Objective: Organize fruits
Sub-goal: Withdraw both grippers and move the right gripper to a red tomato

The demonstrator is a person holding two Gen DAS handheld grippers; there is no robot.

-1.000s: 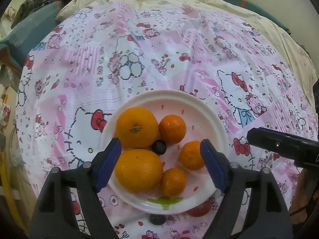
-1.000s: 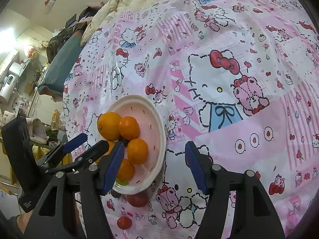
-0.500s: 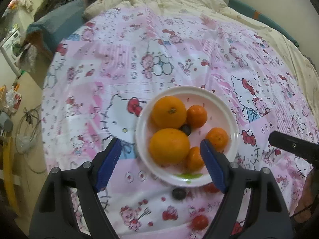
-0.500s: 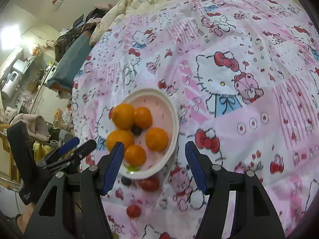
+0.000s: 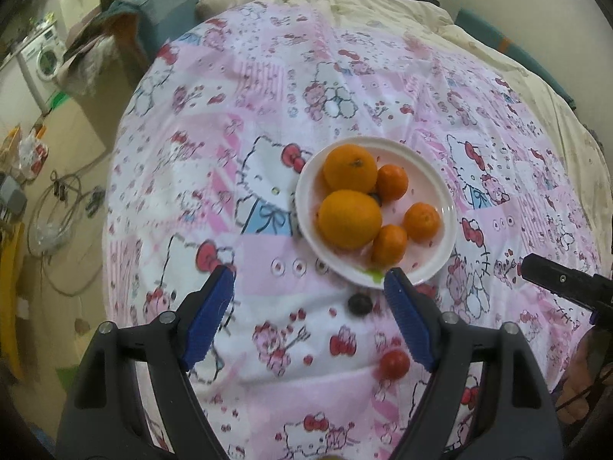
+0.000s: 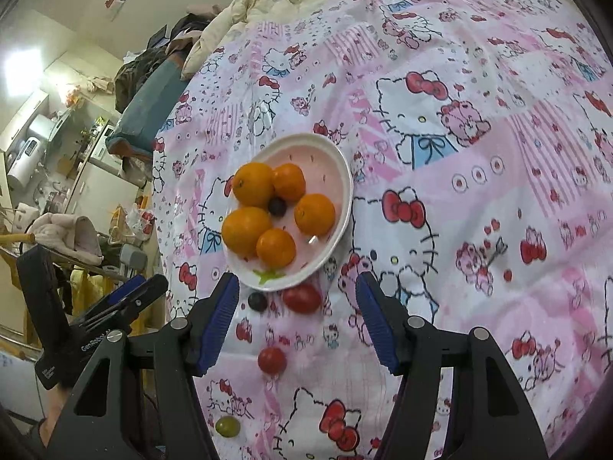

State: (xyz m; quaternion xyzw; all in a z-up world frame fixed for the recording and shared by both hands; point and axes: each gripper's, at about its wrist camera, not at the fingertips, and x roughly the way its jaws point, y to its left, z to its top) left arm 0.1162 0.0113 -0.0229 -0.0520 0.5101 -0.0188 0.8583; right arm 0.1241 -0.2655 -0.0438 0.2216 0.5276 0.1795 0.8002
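Plate: round white plastic plate [image 6: 337, 230] on the pink cartoon-print bedsheet [image 6: 479, 199], holding five oranges.
Left tool [image 5: 310, 320]: jaws apart, empty.
Right tool [image 6: 297, 320]: jaws apart, empty.

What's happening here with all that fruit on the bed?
A person holds two blue-padded grippers, the left gripper and the right gripper, both open and empty. A white round plate on the pink cartoon-print bedsheet holds five oranges and a dark grape. Two red cherry tomatoes, a dark grape and a green grape lie loose beside it.
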